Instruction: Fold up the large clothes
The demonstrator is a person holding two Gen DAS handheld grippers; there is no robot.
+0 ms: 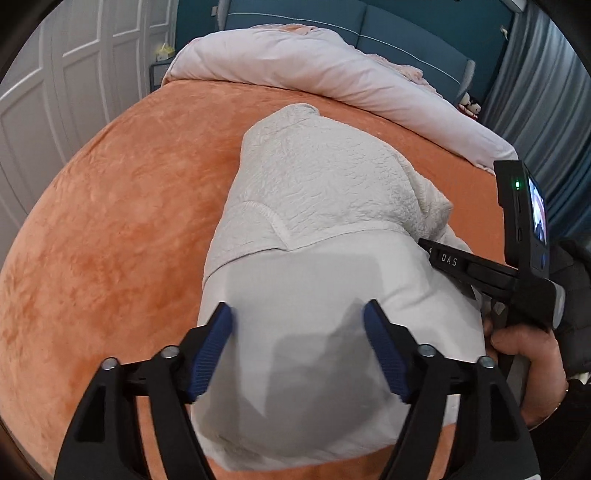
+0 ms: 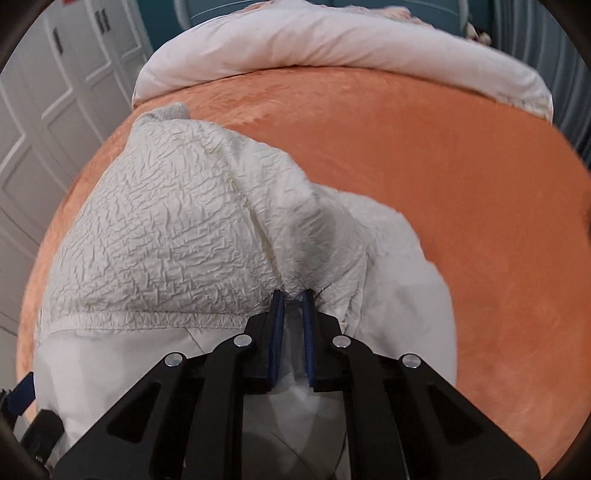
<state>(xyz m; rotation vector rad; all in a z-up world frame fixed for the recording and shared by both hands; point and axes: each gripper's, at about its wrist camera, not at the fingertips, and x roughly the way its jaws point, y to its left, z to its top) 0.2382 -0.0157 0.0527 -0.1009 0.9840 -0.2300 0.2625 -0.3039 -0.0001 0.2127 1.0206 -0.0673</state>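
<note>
A large cream-white garment [image 1: 317, 192] with a crinkled outer side and a smooth lining lies partly folded on the orange bed cover [image 1: 122, 221]. My left gripper [image 1: 299, 321] is open, jaws wide apart just above the smooth lining, holding nothing. My right gripper [image 2: 293, 295] is shut on a bunched fold of the garment [image 2: 177, 229] at its right side. In the left wrist view the right gripper [image 1: 424, 242] reaches into the garment's right edge.
A pale pink duvet [image 1: 314, 62] is piled across the far end of the bed, against a teal headboard [image 1: 406, 33]. White wardrobe doors [image 1: 55, 92] stand at the left. Grey curtains [image 1: 546, 92] hang at the right. Bare orange cover [image 2: 461, 184] surrounds the garment.
</note>
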